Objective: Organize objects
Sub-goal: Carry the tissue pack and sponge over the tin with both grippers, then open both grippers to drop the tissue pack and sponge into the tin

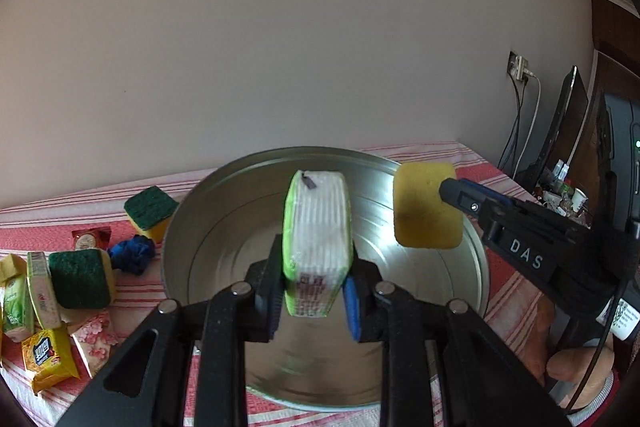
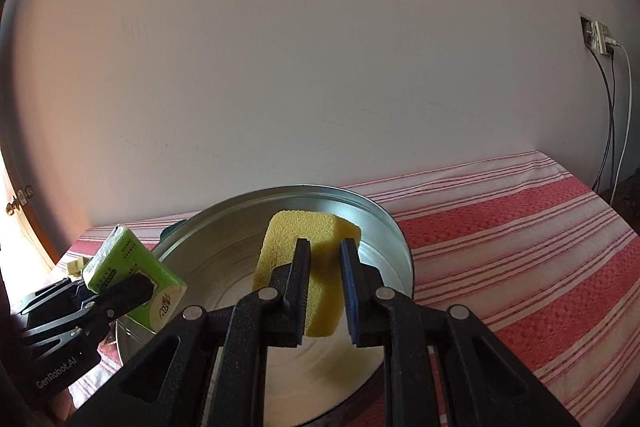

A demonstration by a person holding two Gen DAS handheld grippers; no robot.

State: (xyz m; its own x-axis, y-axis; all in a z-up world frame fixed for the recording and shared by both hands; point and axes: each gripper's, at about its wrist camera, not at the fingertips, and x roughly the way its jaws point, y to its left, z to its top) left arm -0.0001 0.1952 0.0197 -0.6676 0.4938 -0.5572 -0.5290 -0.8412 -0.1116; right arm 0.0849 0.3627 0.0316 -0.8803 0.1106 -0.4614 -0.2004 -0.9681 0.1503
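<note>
My left gripper (image 1: 314,259) is shut on a green tissue pack (image 1: 318,239) and holds it above the round metal tin (image 1: 176,227). The pack also shows in the right wrist view (image 2: 132,273). My right gripper (image 2: 325,251) is shut on a yellow sponge (image 2: 312,239) and holds it over the tin (image 2: 396,231). In the left wrist view the sponge (image 1: 426,211) hangs over the tin's right rim, held by the right gripper (image 1: 450,189).
Left of the tin lie two green-topped sponges (image 1: 150,209) (image 1: 80,279), a blue cloth ball (image 1: 132,254), a yellow snack packet (image 1: 48,357) and several small packs (image 1: 40,291). The red striped cloth (image 2: 520,247) stretches to the right. A monitor (image 1: 560,131) stands far right.
</note>
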